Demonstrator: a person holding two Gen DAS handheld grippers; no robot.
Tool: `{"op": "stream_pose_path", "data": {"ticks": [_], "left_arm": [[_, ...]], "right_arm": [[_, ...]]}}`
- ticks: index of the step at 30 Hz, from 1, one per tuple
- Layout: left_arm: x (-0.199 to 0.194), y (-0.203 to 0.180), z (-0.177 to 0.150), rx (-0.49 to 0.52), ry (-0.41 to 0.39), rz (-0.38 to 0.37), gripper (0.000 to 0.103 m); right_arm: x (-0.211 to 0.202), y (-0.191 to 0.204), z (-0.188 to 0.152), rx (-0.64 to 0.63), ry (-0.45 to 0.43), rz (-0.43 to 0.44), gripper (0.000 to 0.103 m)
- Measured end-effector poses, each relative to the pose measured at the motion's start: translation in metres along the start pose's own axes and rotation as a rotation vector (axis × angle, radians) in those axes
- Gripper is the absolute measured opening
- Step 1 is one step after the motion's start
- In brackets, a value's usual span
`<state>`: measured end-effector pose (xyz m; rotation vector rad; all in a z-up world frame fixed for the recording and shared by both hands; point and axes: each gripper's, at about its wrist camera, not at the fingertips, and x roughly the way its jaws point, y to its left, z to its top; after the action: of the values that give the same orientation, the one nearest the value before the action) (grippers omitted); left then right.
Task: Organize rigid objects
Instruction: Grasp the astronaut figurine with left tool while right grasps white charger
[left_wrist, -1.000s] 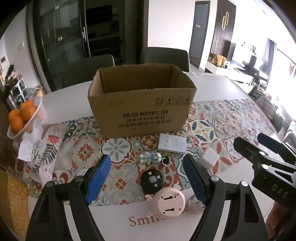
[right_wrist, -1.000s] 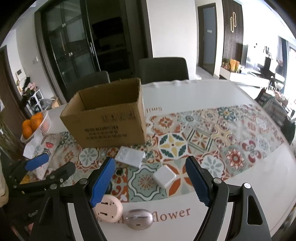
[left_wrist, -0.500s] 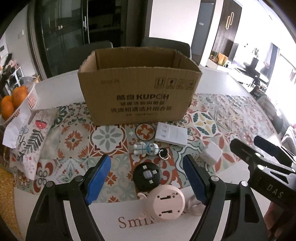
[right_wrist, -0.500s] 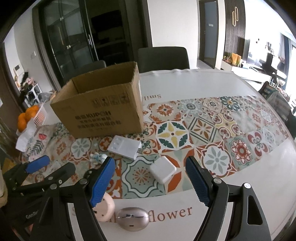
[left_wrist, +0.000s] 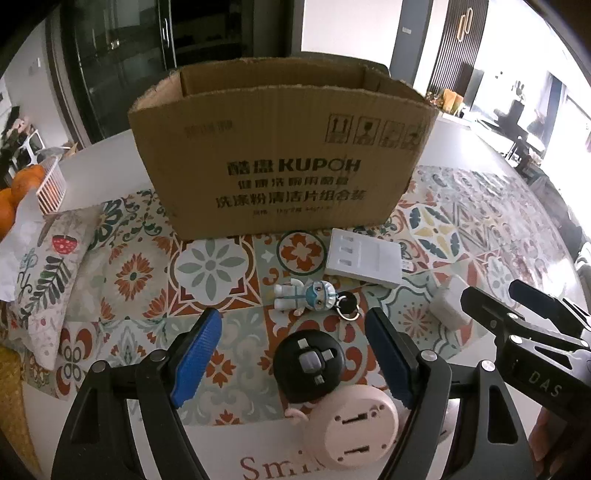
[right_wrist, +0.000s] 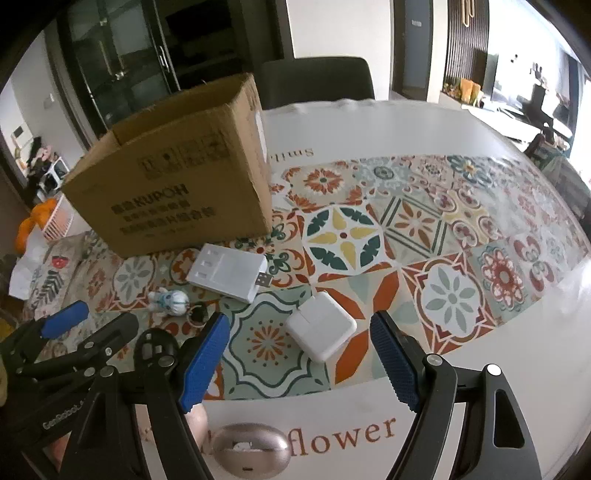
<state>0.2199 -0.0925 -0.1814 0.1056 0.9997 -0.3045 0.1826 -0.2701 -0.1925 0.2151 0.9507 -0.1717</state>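
Patterned cloth covers the desk (right_wrist: 480, 147), where a cardboard box (left_wrist: 280, 162) stands open. Left tongs (left_wrist: 293, 358) gape empty over a black round gadget (left_wrist: 310, 365); right tongs (right_wrist: 299, 358) gape empty around a white charger (right_wrist: 320, 330).

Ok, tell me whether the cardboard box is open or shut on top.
Open. The cardboard box stands upright with no flaps over its top; its inner back wall shows. Contents cannot be seen.
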Motion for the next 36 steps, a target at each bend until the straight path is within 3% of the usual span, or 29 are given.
{"op": "stream_pose_path", "data": {"ticks": [21, 36], "left_arm": [[0.049, 0.001, 0.012, 0.023, 0.06, -0.012, 0.079], [0.074, 0.001, 0.016, 0.021, 0.1, -0.037, 0.068]], "right_arm": [[0.047, -0.009, -0.005, 0.053, 0.082, -0.027, 0.079], [0.067, -0.014, -0.006, 0.06, 0.108, -0.051, 0.079]]}}
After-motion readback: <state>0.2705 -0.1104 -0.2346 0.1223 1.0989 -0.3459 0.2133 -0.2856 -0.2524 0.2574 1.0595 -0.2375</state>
